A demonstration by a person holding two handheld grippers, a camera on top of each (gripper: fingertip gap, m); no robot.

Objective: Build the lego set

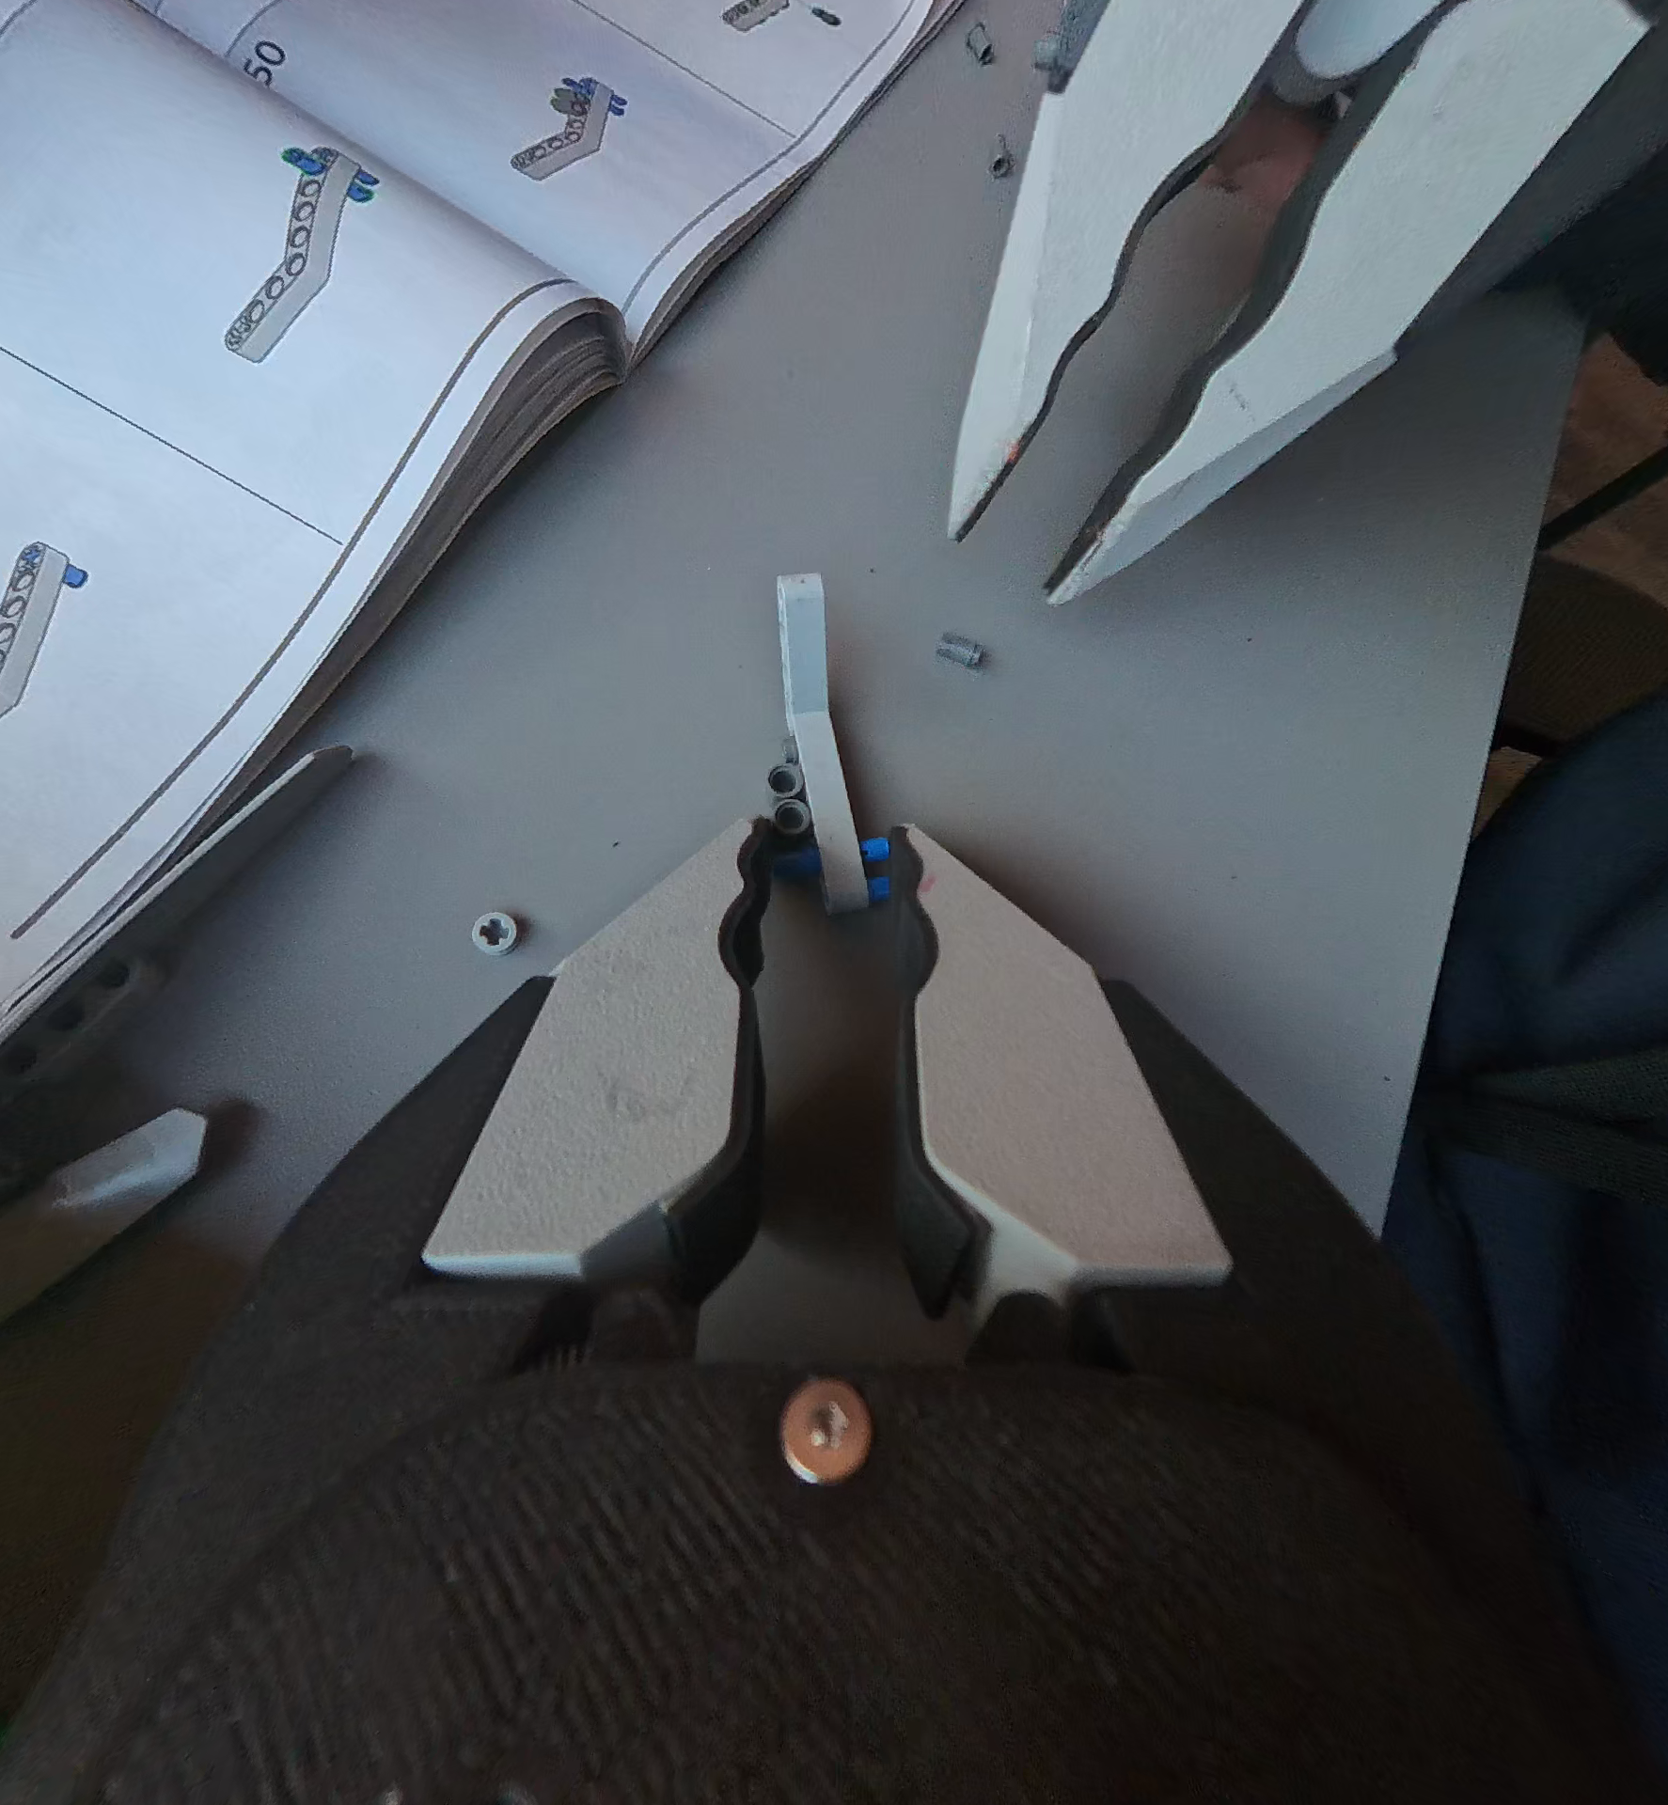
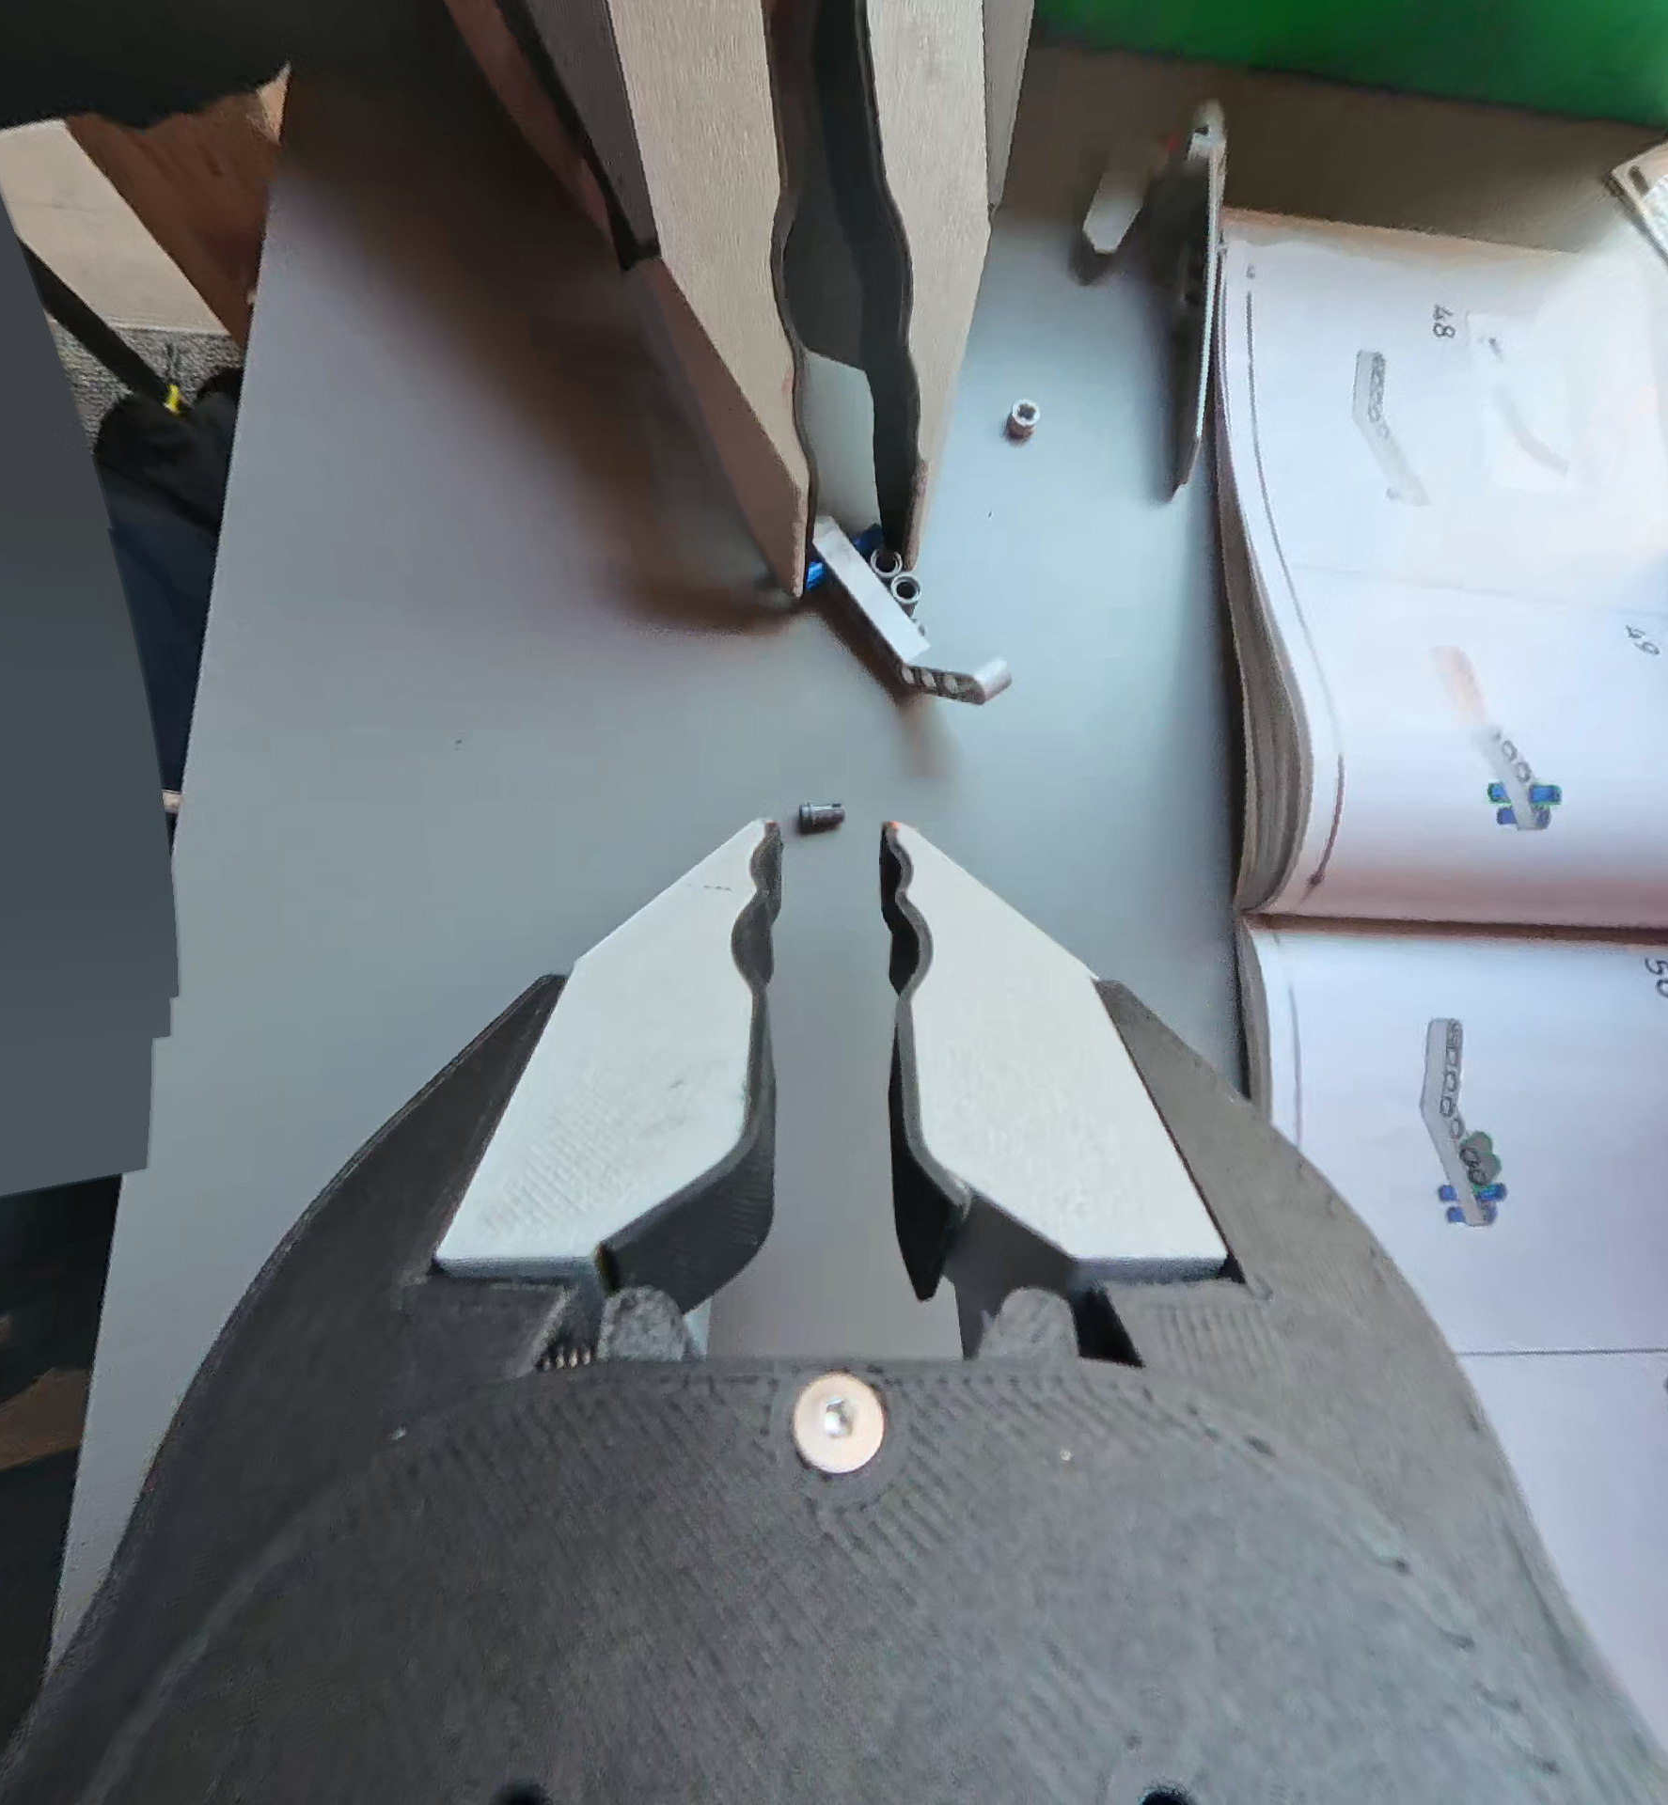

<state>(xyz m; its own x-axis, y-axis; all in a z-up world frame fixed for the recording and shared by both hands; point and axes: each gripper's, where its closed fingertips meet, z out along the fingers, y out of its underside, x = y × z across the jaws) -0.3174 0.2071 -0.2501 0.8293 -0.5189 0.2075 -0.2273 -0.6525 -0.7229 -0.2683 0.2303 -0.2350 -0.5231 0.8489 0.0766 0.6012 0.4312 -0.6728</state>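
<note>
My left gripper [image 1: 830,852] is shut on a light grey bent beam [image 1: 815,742]. Its pads press on the blue pins [image 1: 877,869] that stick out of the beam's near end. Two grey connector holes [image 1: 789,796] sit on the beam's left side. The beam's far end rests on the grey table [image 1: 1201,879]. The beam [image 2: 894,625] also shows in the right wrist view, held by the left gripper [image 2: 859,552]. My right gripper [image 2: 830,830] is open and empty. A small dark pin [image 2: 820,817] lies on the table just beyond its fingertips, untouched. It also shows in the left wrist view [image 1: 959,651], below the right gripper [image 1: 1006,557].
An open instruction booklet [image 1: 224,342] lies at the left of the left wrist view and shows at the right of the right wrist view [image 2: 1494,684]. A grey bush [image 1: 498,933] lies loose on the table. A dark long part [image 2: 1192,322] lies by the booklet. Loose grey pieces [image 1: 127,1162] lie at the lower left. My hands' fingertips stand some 7 cm from each other.
</note>
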